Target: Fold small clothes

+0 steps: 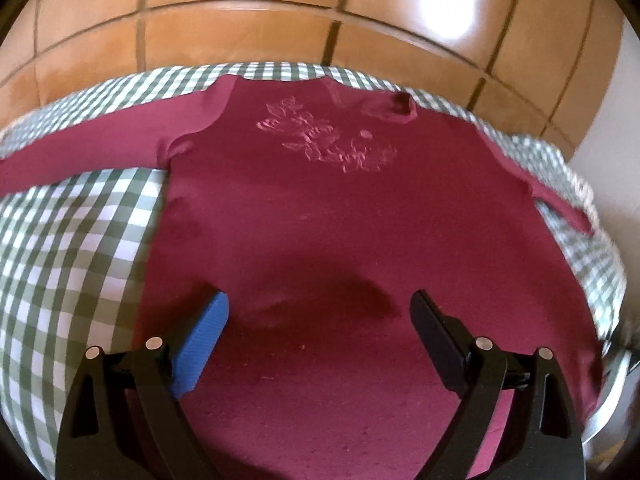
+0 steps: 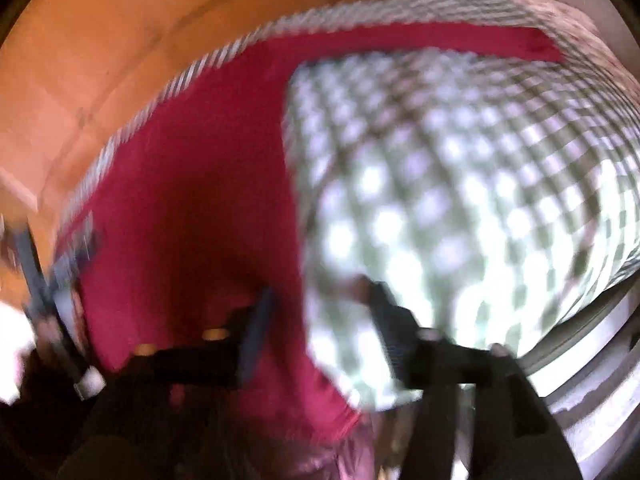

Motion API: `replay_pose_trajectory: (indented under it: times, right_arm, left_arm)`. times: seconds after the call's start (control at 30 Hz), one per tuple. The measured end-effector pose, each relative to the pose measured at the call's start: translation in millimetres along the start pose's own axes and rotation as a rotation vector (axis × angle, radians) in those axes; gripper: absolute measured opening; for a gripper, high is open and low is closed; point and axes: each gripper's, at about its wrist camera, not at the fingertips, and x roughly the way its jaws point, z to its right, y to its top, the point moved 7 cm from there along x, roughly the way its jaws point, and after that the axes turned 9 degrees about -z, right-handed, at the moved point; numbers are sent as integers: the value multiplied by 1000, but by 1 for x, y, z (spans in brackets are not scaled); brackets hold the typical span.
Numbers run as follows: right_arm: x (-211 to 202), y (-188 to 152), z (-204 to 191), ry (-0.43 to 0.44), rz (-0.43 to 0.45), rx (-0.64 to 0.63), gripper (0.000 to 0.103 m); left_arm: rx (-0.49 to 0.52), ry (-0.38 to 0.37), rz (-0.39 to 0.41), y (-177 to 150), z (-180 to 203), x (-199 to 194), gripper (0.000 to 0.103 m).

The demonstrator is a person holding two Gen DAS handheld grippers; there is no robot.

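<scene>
A small maroon long-sleeved shirt [image 1: 320, 216] with a pale floral print lies flat on a green-and-white checked tablecloth [image 1: 72, 248], sleeves spread out. My left gripper [image 1: 320, 312] is open and empty, hovering over the shirt's lower body. The right wrist view is motion-blurred: my right gripper [image 2: 316, 304] is open, over the shirt's right side edge [image 2: 192, 200] where it meets the checked cloth [image 2: 460, 168]. It holds nothing that I can see.
The table stands on orange-brown floor tiles [image 1: 248, 16]. The table's metal rim [image 1: 612, 392] shows at the right edge. The other gripper [image 2: 52, 280] shows blurred at the left of the right wrist view.
</scene>
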Motion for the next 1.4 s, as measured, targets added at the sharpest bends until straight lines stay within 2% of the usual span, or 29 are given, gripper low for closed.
replay_pose_trajectory:
  times: [0.07,0.17,0.27,0.37,0.47,0.57,0.63,0.67,0.77,0.83,0.93,1.03,1.17,1.23,1.27,1.3,1.33,1.4]
  right_arm:
    - [-5,37,28,18,71,118,63]
    - [-4,89,73,1,157,293,63]
    - [3,137,124,19,197,479,62]
    - [11,174,168,12,218,607,58]
    - [18,201,191,-7,233,660,58]
    - [30,232,196,-61,213,624,57]
    - [34,249,191,-174,168,545,29]
    - [37,252,189,-185,160,526,5]
    - [21,264,155,-166,224,440,6]
    - [12,270,118,-84,254,365,6]
    - [7,277,32,27,271,188,6]
    - [13,274,-43,104,255,61,6]
    - [40,247,-160,233,178,-110,6]
    - [54,228,-210,301,130,-191,12]
    - [55,221,-222,317,126,-216,35]
    - [54,213,-233,325,139,-236,73]
    - [50,207,-239,325,167,-247,82]
    - [44,189,-240,331,188,-274,84]
  left_arm:
    - [27,20,1,-3,3,4,97]
    - [41,24,-7,-3,4,8,99]
    - [26,-1,-9,-2,1,9,99]
    - [36,10,-14,-2,2,11,99]
    - [42,18,-25,-1,3,14,99]
    - [45,20,-28,0,2,15,99]
    - [46,24,-30,-1,2,15,99]
    - [45,24,-31,0,2,16,99]
    - [44,23,-30,0,2,16,99]
    - [44,21,-28,0,2,16,99]
    - [42,14,-26,0,1,15,99]
    - [36,5,-23,-1,1,14,99]
    - [37,4,-28,-1,2,13,99]
    - [38,1,-33,-1,3,11,99]
    - [36,-4,-38,-1,3,10,99]
    - [33,-7,-44,0,3,8,99]
    - [28,-13,-51,0,2,7,99]
    - [-7,-37,-60,5,0,0,94]
